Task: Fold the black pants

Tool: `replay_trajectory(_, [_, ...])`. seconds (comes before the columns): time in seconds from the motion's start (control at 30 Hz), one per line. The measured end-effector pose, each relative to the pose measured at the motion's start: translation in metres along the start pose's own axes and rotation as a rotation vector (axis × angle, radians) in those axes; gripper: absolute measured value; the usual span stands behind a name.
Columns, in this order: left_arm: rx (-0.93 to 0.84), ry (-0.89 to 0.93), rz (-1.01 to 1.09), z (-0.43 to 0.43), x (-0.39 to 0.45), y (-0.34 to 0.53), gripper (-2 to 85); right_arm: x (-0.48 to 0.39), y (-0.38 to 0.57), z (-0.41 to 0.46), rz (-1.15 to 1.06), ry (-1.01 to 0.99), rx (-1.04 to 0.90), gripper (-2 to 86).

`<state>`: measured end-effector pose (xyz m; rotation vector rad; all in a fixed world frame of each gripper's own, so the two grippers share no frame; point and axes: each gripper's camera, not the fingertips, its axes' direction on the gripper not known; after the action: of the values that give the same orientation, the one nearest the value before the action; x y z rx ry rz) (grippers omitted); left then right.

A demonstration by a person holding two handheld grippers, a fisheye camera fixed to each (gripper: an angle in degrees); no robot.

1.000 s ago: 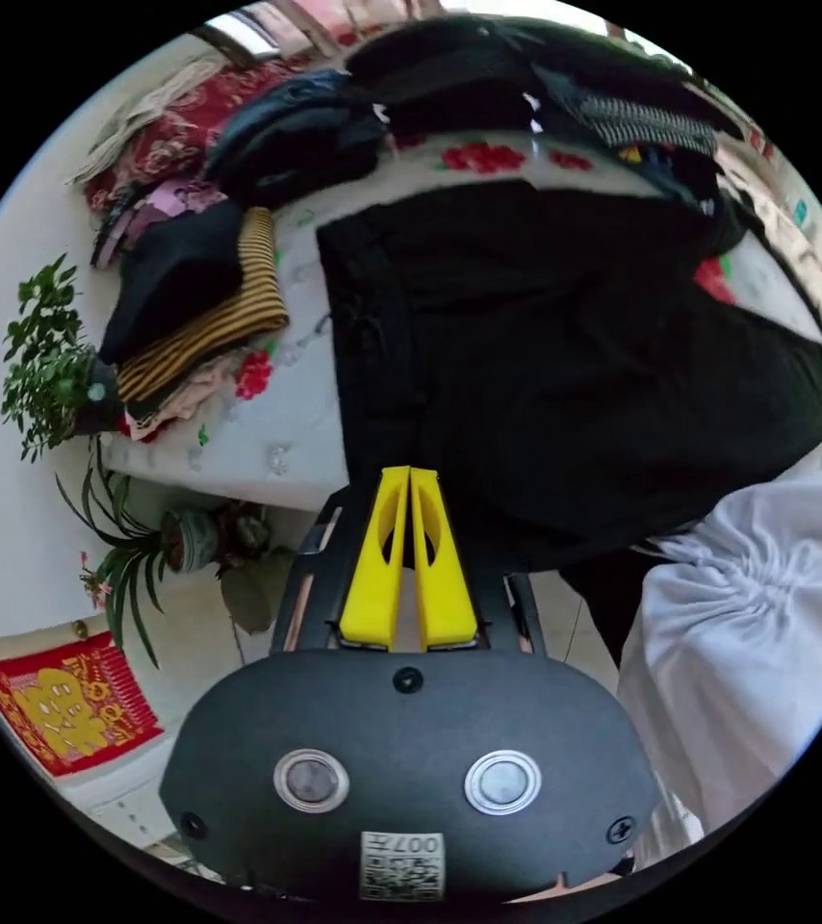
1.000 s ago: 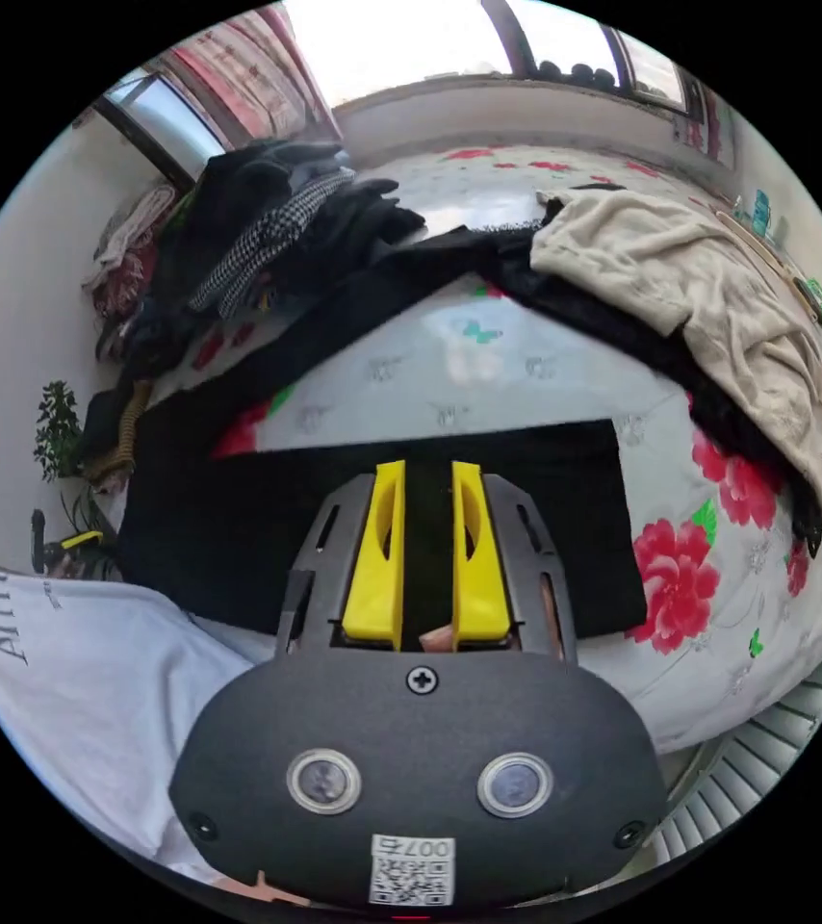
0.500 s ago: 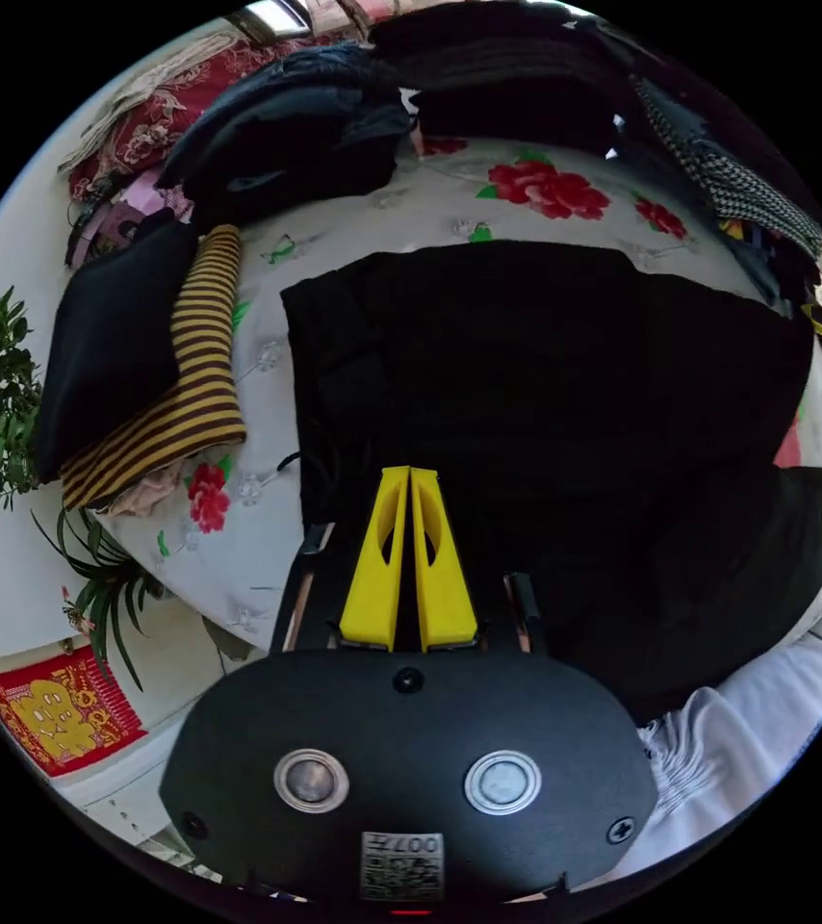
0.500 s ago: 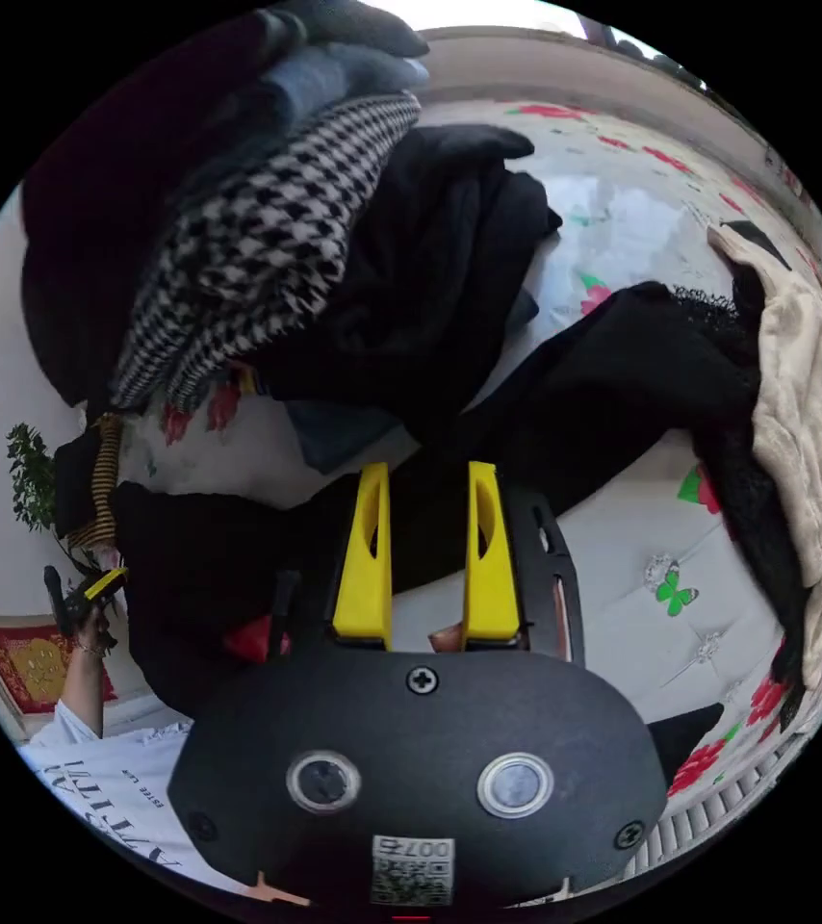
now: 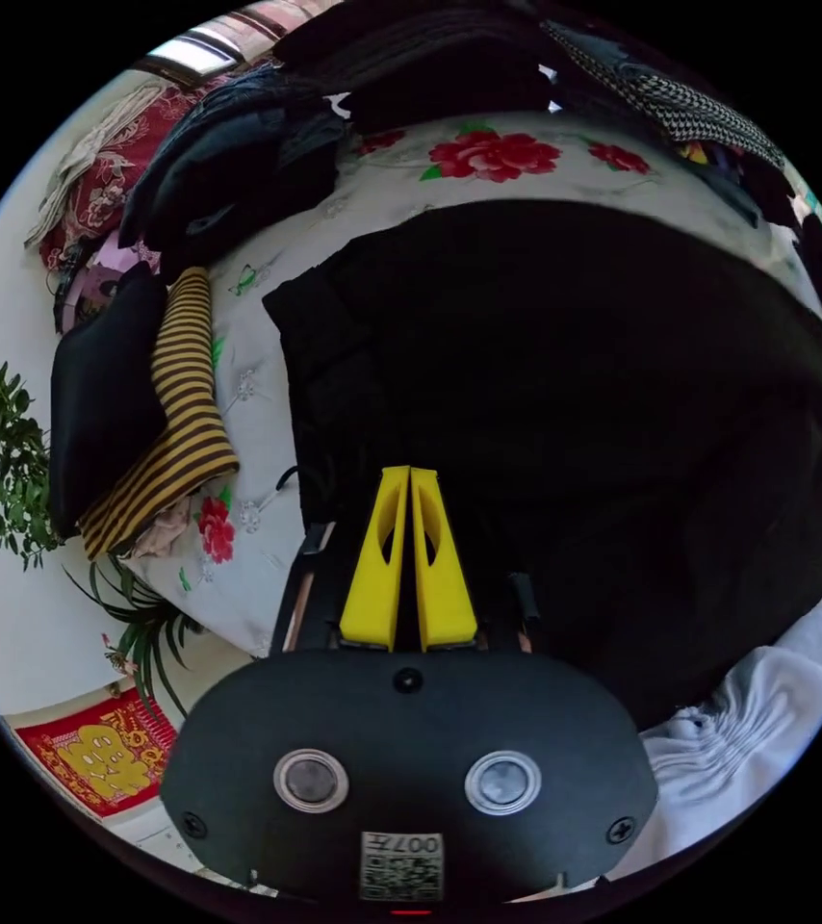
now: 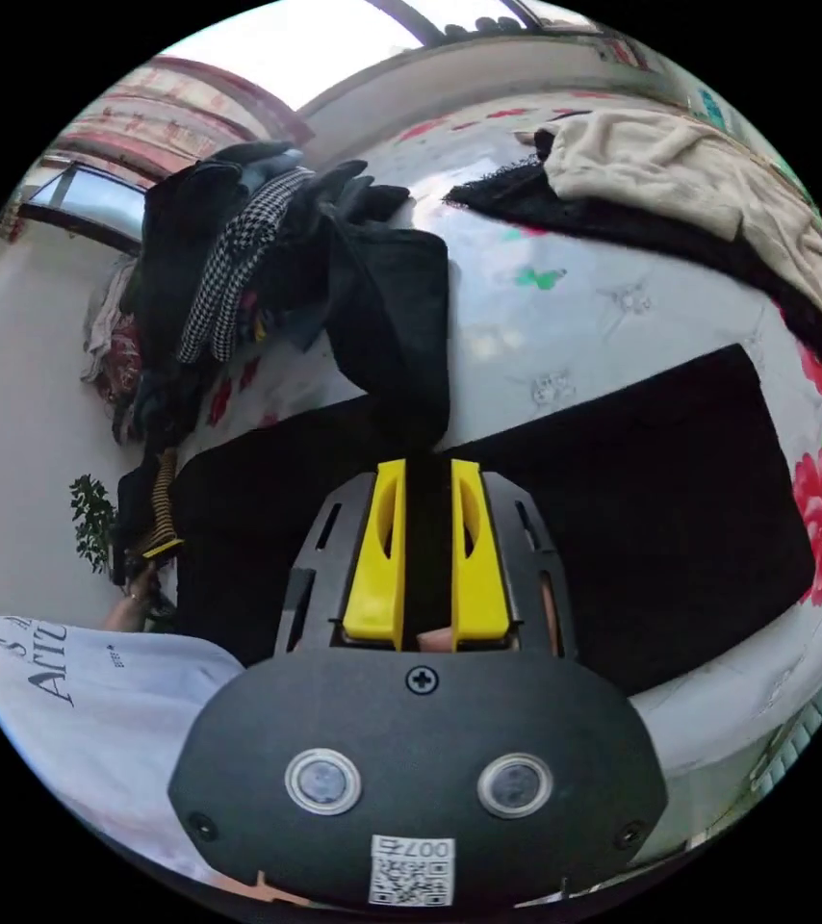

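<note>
Both tongs grip the black pants [image 5: 575, 404] on the floral bed [image 6: 575, 298]: left tongs [image 5: 409, 474] pinch the near edge, right tongs [image 6: 428, 467] lift a leg to fold it over.

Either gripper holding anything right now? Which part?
Right gripper is shut on a strip of the black pants, lifted off the bed; which part can't be told. Left gripper looks shut on their near edge.

We see the pants [image 5: 565, 385] spread flat on the bed [image 5: 411, 192], folded clothes [image 5: 156, 404] beside them, a heap of garments [image 6: 238, 250] behind, potted plants [image 5: 16, 462] off the bed's edge.
</note>
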<state>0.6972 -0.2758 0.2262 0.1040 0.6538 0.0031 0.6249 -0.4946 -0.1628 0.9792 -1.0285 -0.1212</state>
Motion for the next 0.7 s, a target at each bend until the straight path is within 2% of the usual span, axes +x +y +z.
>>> replay_trajectory(0.17, [0.118,0.102,-0.092,-0.045,-0.035,0.007,-0.4,0.007,0.003,-0.058,-0.034,0.128,0.134,8.4])
replay_trajectory(0.3, [0.228,0.159,-0.133,-0.074,-0.064,-0.013,3.9,-0.018,-0.075,-0.070,-0.148,0.131,0.144,9.7])
replay_trajectory(0.43, [0.184,0.148,-0.036,-0.067,-0.053,-0.071,7.1,-0.080,-0.156,-0.025,-0.319,0.186,0.030,9.0])
replay_trajectory(0.5, [0.145,0.126,0.001,-0.057,-0.042,-0.097,7.5,-0.099,-0.183,0.006,-0.345,0.210,-0.051,7.3])
replay_trajectory(0.6, [0.005,0.065,0.047,-0.028,-0.020,-0.131,5.6,-0.098,-0.218,0.043,-0.269,0.216,-0.208,2.7])
replay_trajectory(0.67, [0.039,0.033,0.095,-0.031,-0.011,-0.133,3.7,-0.092,-0.232,0.012,-0.241,0.141,-0.119,1.3])
replay_trajectory(0.7, [0.024,0.034,0.101,-0.034,-0.010,-0.135,1.6,-0.088,-0.234,-0.034,-0.230,0.078,0.025,0.9])
